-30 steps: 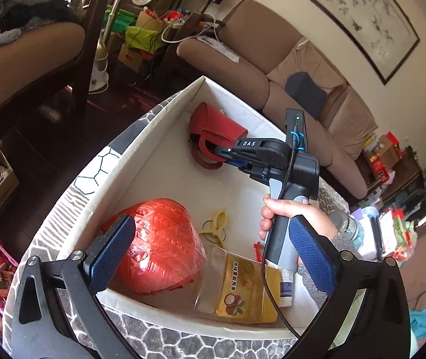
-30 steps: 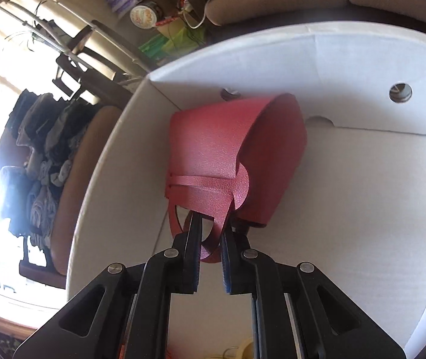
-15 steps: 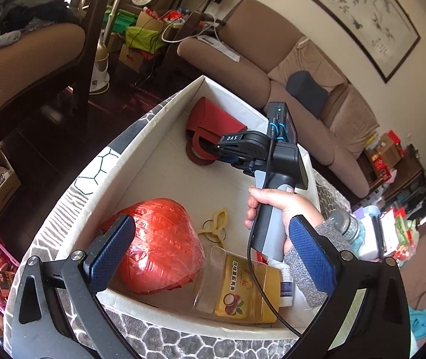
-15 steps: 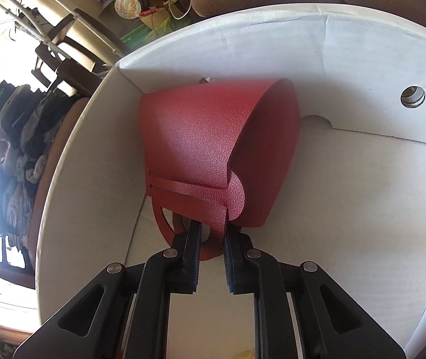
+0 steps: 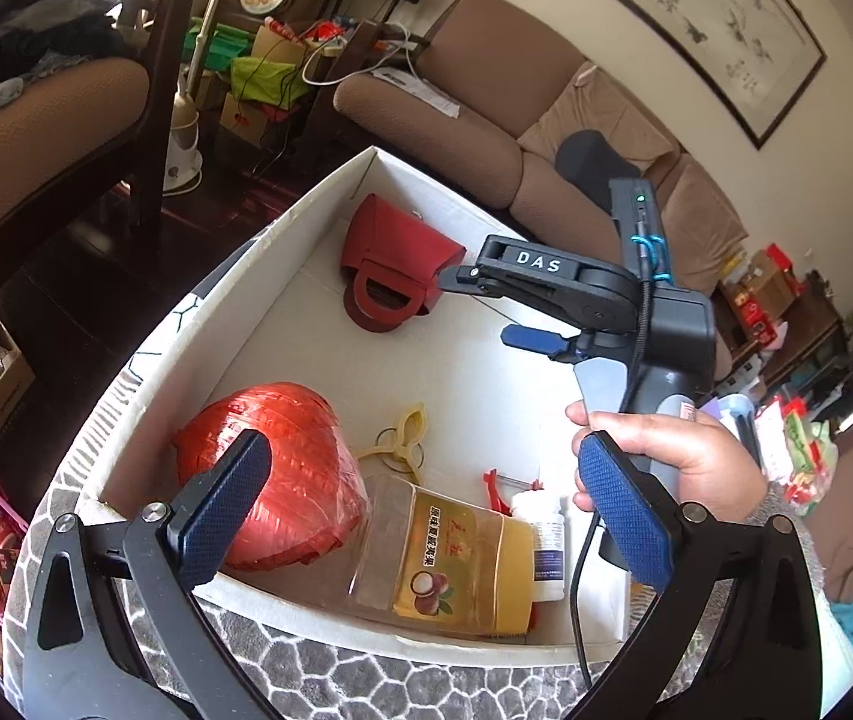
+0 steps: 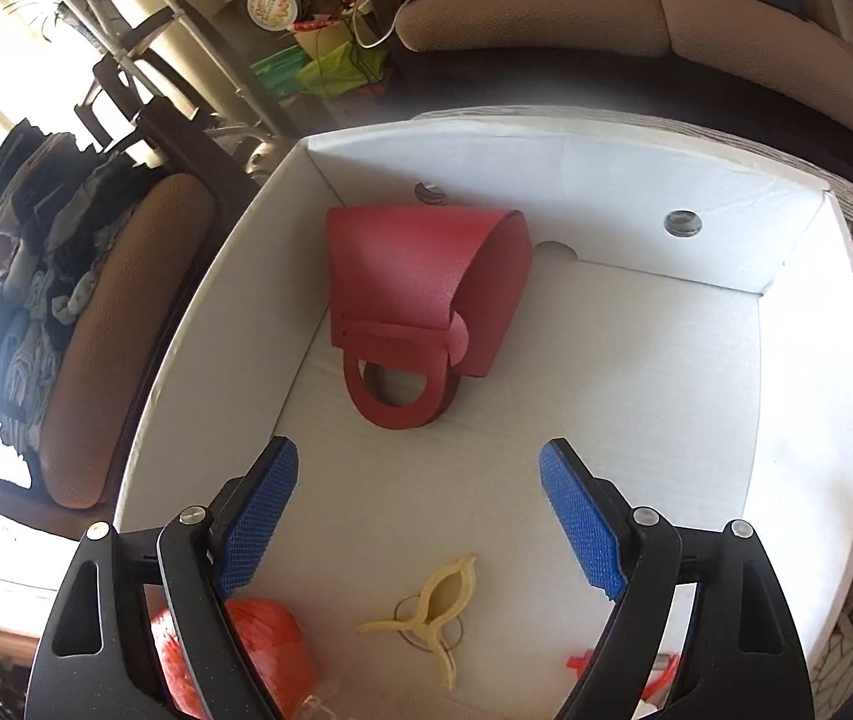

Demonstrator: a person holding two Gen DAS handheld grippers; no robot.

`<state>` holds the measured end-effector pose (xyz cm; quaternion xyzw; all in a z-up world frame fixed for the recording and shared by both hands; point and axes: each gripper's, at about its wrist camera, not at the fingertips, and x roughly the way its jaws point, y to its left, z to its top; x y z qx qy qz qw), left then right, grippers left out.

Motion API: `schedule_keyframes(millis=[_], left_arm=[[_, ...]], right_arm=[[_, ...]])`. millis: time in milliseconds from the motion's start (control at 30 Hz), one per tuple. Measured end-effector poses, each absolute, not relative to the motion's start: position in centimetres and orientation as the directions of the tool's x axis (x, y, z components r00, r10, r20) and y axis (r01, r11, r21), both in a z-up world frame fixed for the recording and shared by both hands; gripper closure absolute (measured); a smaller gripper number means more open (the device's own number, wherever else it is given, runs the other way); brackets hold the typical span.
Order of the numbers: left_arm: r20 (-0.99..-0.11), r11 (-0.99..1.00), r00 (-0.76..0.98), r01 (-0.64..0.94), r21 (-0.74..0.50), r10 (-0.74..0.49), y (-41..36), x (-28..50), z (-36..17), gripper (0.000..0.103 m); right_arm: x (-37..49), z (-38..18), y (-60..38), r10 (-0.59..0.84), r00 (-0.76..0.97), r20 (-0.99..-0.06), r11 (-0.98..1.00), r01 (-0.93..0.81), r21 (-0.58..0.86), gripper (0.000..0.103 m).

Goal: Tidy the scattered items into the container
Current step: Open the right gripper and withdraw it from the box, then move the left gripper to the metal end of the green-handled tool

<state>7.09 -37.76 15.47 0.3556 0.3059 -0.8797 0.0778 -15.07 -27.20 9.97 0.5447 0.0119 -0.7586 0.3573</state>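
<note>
In the left wrist view, the left gripper [image 5: 420, 510] has its jaws wide apart with nothing in them, above the white box [image 5: 306, 618], where the red bag [image 5: 393, 252] lies in the far corner. In the right wrist view, the right gripper [image 6: 417, 510] is opening its jaws with nothing between them, and the red bag [image 6: 420, 282] lies on the box [image 6: 636, 180] floor just ahead.

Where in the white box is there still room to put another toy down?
The bare floor of the white box lies right of the red bag, up to the far and right walls. The near end is crowded: red twine ball, yellow clip, oil bottle.
</note>
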Motion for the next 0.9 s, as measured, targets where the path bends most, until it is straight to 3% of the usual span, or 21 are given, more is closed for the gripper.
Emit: schedule_keyframes(millis=[267, 533, 800, 900], left_arm=[[-0.667, -0.831, -0.734, 0.285, -0.478, 0.131, -34.4, 6.3, 16.3, 0.0], [-0.7, -0.91, -0.694, 0.163, -0.38, 0.168, -27.5, 6.2, 17.0, 0.0], [-0.706, -0.926, -0.63, -0.056, -0.373, 0.322, -17.2, 7.1, 15.5, 0.0], [-0.709, -0.925, -0.608, -0.122, -0.36, 0.356, -13.0, 7.3, 14.3, 0.0]], right_arm=[[-9.4, 14.5, -21.0, -0.655, -0.038, -0.755, -0.605, 0.626, 0.493, 0.017], [-2.0, 18.6, -6.2, -0.627, -0.28, -0.727, -0.663, 0.682, 0.309, 0.015], [-0.3, 14.8, 3.6, -0.452, -0.471, -0.758, -0.821, 0.552, 0.146, 0.013], [-1.0, 12.6, 6.9, -0.417, -0.496, -0.762, -0.867, 0.47, 0.168, 0.013]])
